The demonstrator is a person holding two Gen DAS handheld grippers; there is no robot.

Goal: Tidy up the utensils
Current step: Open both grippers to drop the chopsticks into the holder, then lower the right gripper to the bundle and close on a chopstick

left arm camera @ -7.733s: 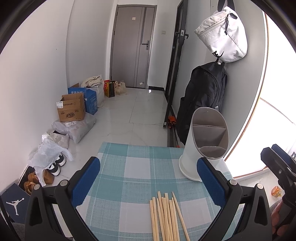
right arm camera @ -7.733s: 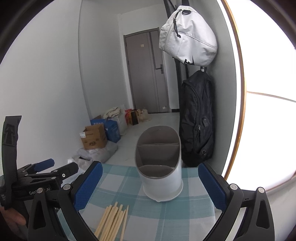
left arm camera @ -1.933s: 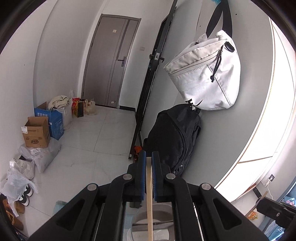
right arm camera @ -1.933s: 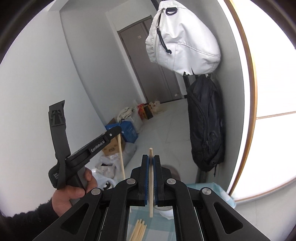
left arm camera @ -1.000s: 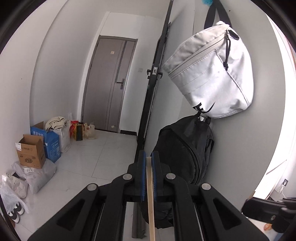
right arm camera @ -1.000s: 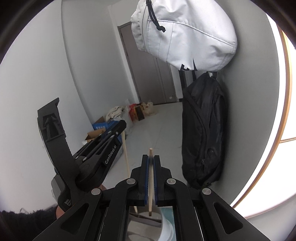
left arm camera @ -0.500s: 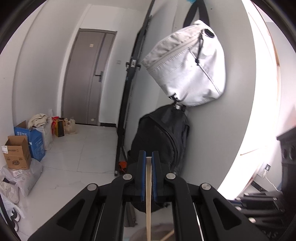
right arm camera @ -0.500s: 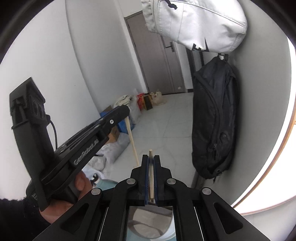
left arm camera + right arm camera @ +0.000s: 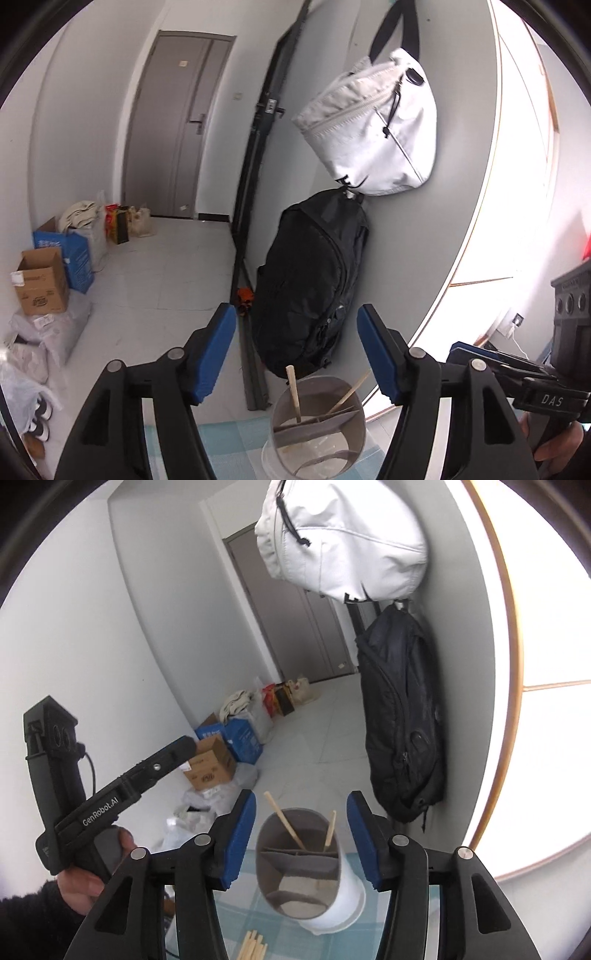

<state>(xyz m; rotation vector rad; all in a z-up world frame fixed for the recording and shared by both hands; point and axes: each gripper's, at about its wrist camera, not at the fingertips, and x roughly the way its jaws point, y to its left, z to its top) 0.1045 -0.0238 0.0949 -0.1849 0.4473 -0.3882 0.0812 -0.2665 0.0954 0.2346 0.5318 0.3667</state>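
Note:
A white utensil holder [image 9: 317, 428] with grey dividers stands on the blue checked tablecloth [image 9: 229, 446]; it also shows in the right wrist view [image 9: 301, 864]. Two wooden chopsticks stand in its far compartment: one [image 9: 294, 393] [image 9: 283, 825] and another [image 9: 349, 391] [image 9: 330, 830]. My left gripper [image 9: 297, 341] is open and empty above the holder. My right gripper [image 9: 301, 836] is open and empty above it too. Several more chopsticks [image 9: 253, 947] lie on the cloth in front of the holder.
A black backpack [image 9: 310, 284] and a white bag [image 9: 373, 129] hang on the wall behind the table. Boxes and bags [image 9: 48, 280] sit on the floor at left. The left gripper body [image 9: 110, 801] shows in the right wrist view.
Both grippers have opened and let go of their chopsticks, which now stand in the holder's far compartment.

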